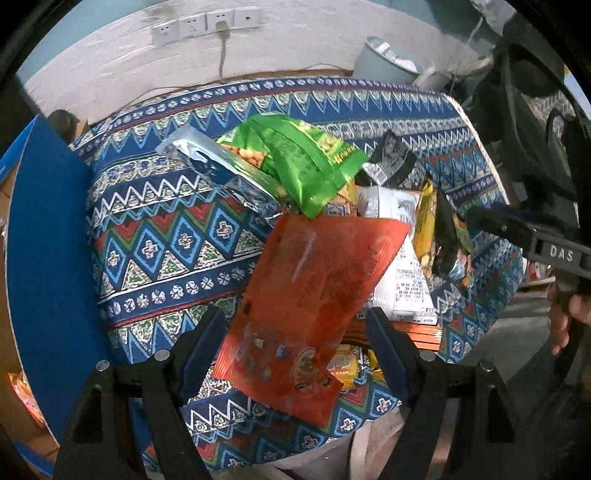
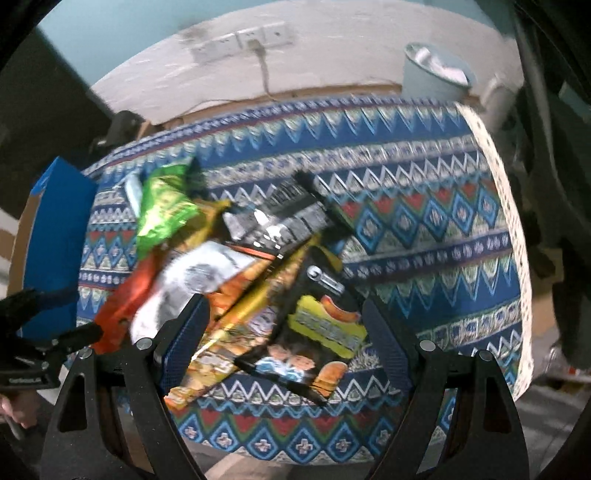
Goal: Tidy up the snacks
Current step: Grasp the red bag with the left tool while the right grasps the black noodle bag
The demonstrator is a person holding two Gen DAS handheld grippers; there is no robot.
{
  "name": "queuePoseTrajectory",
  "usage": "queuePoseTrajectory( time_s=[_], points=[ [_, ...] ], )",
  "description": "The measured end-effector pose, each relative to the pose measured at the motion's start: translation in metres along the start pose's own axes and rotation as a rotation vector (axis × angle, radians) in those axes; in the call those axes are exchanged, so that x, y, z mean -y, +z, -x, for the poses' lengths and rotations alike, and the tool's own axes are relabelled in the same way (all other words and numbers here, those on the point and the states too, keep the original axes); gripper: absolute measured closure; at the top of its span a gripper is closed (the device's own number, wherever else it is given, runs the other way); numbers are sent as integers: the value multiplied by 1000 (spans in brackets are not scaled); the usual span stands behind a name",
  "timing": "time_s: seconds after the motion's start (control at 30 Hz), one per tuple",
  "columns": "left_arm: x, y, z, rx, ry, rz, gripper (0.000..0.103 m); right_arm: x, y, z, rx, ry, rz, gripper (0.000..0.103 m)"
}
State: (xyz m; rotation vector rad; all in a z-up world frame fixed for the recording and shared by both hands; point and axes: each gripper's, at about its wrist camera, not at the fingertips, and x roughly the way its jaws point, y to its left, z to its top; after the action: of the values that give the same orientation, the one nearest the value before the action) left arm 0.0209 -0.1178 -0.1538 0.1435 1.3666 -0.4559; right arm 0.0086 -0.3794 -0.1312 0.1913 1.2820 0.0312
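The bench (image 1: 155, 236) fills most of both views, covered with a blue cloth patterned in zigzags and diamonds of red, green and white. Behind it, across the top of each frame, runs a pale wall with a row of sockets (image 1: 205, 23), one with a plug and cord hanging down. A blue box flap (image 1: 48, 258) stands at the left edge of the left wrist view, and a pale bin (image 1: 384, 62) sits at the upper right, beyond the bench.

The snacks lie in one loose heap at the middle of the bench. In the left wrist view the red packet (image 1: 314, 295) is the largest, lying on top at the centre and reaching down to the near edge of the bench. Above it lies the green packet (image 1: 306, 158), partly over a clear bag of nuts (image 1: 236, 173). To the right are a white packet (image 1: 406, 280) and a yellow packet (image 1: 424, 229). In the right wrist view, which is blurred, a black packet with cartoon figures (image 2: 314, 343) lies at the lower centre.

The left tool (image 1: 295, 332) has its fingers wide apart on either side of the red packet's lower part; whether they touch it I cannot tell. The right tool (image 2: 284, 325) is likewise spread wide, above the black packet and clamped on nothing.
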Motion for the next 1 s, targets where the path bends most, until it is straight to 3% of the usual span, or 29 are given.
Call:
queuePoseTrajectory(
  time_s=[0.3, 0.6, 0.73, 0.83, 0.93, 1.0],
  points=[
    [0, 2, -21, -45, 30, -28, 23, 12, -7, -32, -79, -34, -36, 18],
    [-5, 6, -40, -78, -42, 3, 22, 15, -13, -57, -123, -66, -62, 18],
    [-9, 7, -44, -66, -87, 27, 22, 25, -14, -65, -129, -7, -116, 17],
    [-10, 8, -48, -66, -133, 44, 28, 37, -19, -69, -149, 45, -184, 17],
    [-9, 8, -48, -66, -166, 57, 42, 41, -22, -70, -151, 57, -197, 19],
    [-7, 8, -47, -63, -185, 63, 53, 40, -22, -70, -143, 72, -199, 29]
  ],
)
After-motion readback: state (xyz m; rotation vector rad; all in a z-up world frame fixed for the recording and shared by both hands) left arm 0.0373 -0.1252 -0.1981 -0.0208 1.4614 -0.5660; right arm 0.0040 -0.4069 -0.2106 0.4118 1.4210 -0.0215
